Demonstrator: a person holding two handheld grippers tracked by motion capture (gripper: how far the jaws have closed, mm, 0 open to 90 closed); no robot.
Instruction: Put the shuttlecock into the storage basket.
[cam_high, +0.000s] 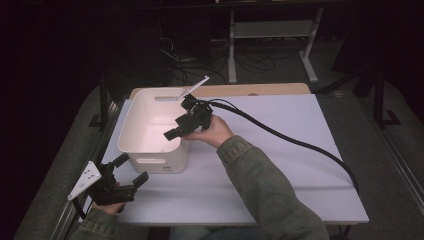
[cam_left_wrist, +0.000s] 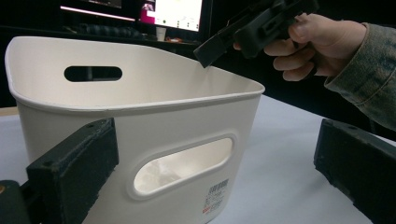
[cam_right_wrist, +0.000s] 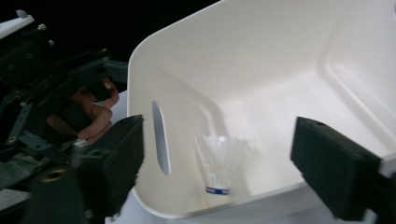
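A white plastic bin (cam_high: 150, 150) with slot handles stands on the left part of the table. In the right gripper view a white shuttlecock (cam_right_wrist: 222, 168) stands cork down inside the bin (cam_right_wrist: 280, 70), near the wall below me. My right gripper (cam_high: 175, 131) hovers over the bin's right rim, tilted down into it. Its jaws (cam_right_wrist: 219, 154) are open, and nothing is between them. My left gripper (cam_high: 131, 169) rests near the table's front left corner. It is open (cam_left_wrist: 215, 163) and faces the bin's near wall (cam_left_wrist: 140, 121), apart from it.
A thick black cable (cam_high: 300, 145) trails from the right gripper across the white table (cam_high: 280, 190) to its right edge. A wooden board (cam_high: 250, 90) lies along the far edge. Lit monitors (cam_left_wrist: 177, 11) and metal table legs (cam_high: 232, 45) stand beyond.
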